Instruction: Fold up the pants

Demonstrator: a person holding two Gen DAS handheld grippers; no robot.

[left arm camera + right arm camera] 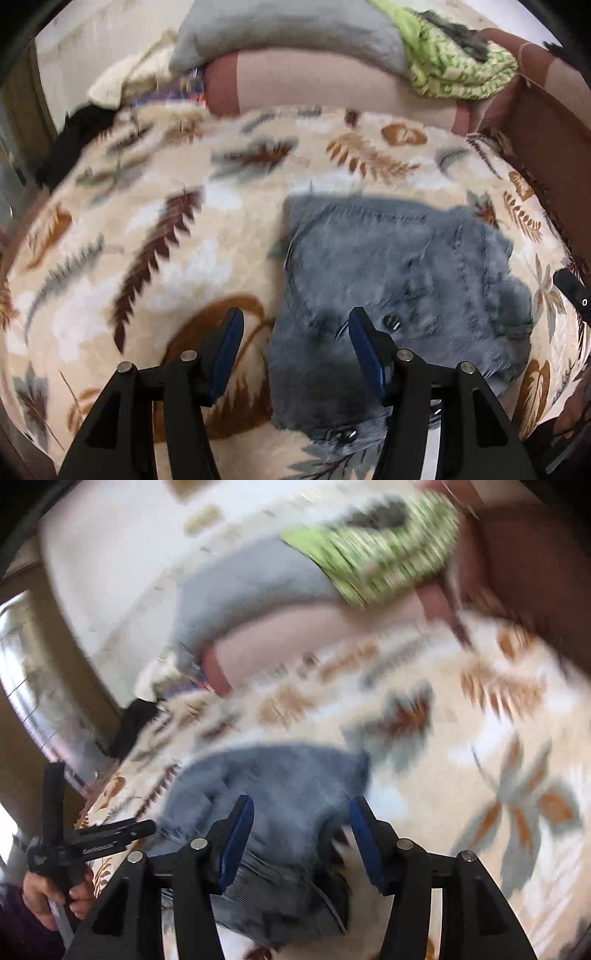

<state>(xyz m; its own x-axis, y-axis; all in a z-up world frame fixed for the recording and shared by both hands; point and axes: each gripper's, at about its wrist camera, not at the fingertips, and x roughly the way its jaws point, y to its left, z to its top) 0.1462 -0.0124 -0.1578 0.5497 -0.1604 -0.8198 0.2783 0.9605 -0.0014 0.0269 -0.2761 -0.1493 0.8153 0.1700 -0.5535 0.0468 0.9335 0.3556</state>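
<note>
Nearest in the left wrist view, the left gripper (295, 332) is seen with its jaws spread wide and nothing between them; one finger hangs over the blanket (147, 258), the other over the near edge of the pants (399, 280). In the right wrist view, the right gripper (301, 821) is likewise released, its jaws apart above the pants (273, 786), with no cloth pinched as far as the blur allows.

The pants are found lying on the blanket as a compact grey-blue bundle, roughly squared, with rivets showing at the near edge. The folding is judged largely done: no loose legs are seen trailing out. What may be left is a smoothing or a last fold; the far corner looks lumpy.

Further back, a pillow (295, 33) and a green cloth (458, 66) are seen at the head of the bed.
</note>
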